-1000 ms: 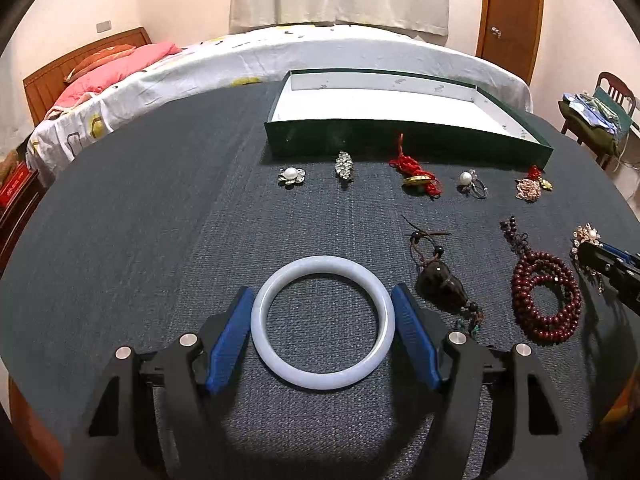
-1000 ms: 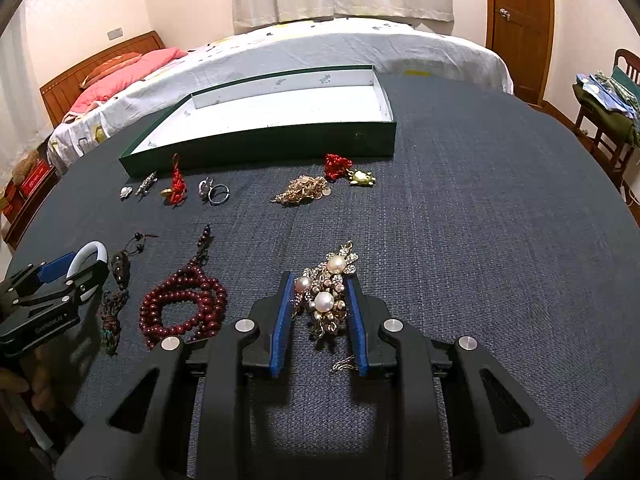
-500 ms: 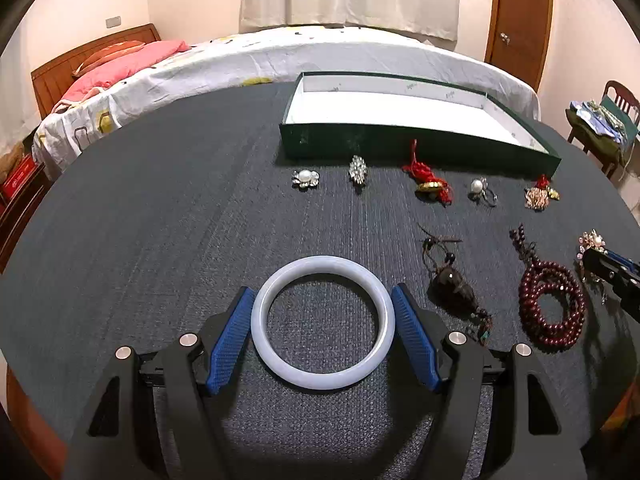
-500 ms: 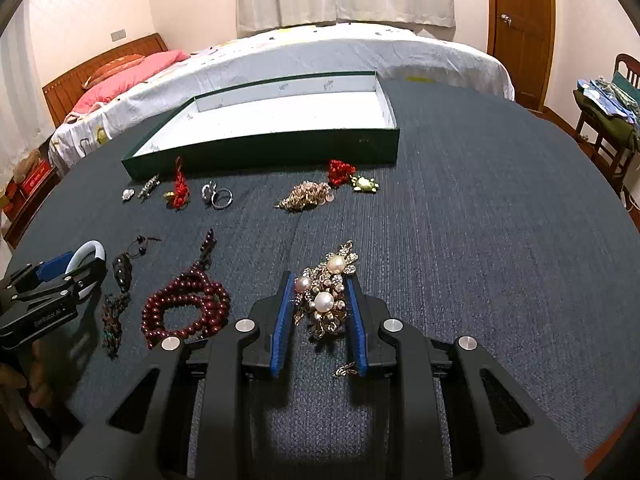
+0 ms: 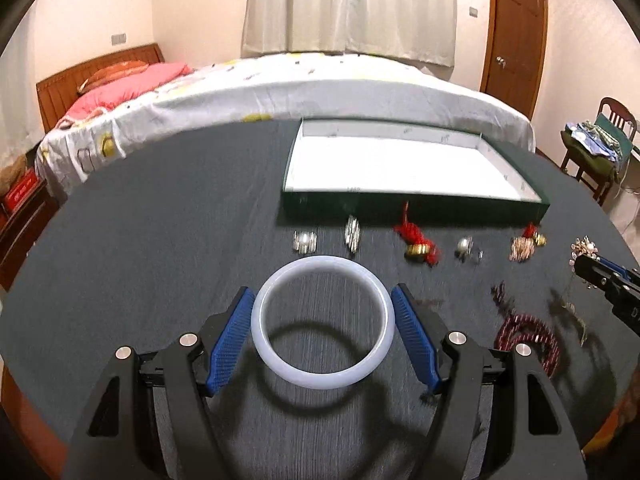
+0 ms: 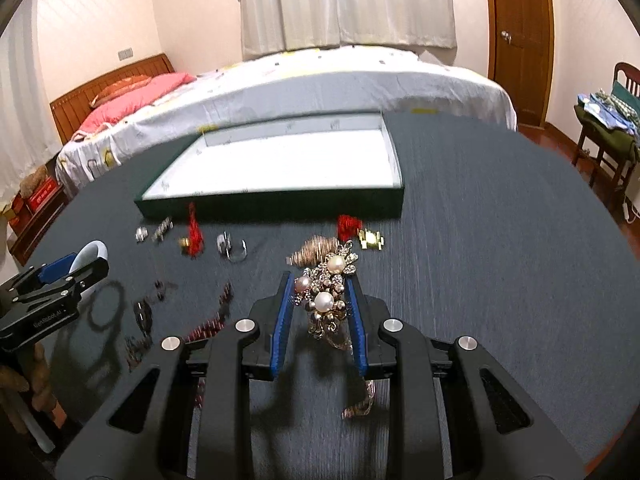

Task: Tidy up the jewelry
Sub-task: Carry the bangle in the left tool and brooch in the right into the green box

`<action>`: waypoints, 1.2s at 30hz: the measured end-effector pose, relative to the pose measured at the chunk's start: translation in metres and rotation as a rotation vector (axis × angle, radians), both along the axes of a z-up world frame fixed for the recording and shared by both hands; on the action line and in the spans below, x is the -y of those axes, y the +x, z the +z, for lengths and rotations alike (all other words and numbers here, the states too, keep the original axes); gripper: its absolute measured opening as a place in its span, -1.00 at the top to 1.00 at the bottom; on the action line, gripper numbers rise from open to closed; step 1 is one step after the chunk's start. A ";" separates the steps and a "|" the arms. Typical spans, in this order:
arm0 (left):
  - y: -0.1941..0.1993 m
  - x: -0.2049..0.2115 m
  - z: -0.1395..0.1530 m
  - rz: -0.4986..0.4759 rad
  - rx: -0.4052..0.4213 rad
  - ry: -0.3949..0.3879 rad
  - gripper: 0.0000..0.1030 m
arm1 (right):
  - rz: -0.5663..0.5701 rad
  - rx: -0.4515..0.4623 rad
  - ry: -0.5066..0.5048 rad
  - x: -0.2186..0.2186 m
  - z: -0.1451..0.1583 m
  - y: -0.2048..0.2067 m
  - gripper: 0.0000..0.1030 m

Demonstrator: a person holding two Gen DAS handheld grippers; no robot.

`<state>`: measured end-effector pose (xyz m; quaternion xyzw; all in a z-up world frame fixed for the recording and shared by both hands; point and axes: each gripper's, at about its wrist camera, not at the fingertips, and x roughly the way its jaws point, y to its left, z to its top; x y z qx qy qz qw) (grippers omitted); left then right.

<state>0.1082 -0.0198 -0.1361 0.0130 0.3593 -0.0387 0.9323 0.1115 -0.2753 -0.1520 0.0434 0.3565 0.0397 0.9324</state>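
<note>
White lettering on left tool (image 6: 82, 266) body, right wrist view: reads roughly "GenRobot.AI"; blurred.

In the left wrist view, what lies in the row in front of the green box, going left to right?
Pearl brooch → silver brooch → red tassel charm → pearl ring → pinkish-gold cluster → small red-and-gold charm, close against the cluster's upper right.

Warm indoor light, soft shadows beneath tools; motion blur on tabletop, fisheye bending, dark vignette corners.
</note>
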 end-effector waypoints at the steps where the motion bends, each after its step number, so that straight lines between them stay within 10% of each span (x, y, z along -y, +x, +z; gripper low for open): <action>1: 0.004 0.002 0.004 -0.005 0.011 0.003 -0.33 | 0.000 0.006 0.003 0.000 0.003 0.002 0.51; 22: 0.155 0.049 0.041 -0.074 0.177 0.014 -0.33 | -0.062 0.175 0.031 0.026 0.049 0.136 0.51; 36: 0.191 0.056 -0.009 -0.070 0.037 0.057 -0.33 | -0.065 0.048 0.025 0.029 0.000 0.181 0.51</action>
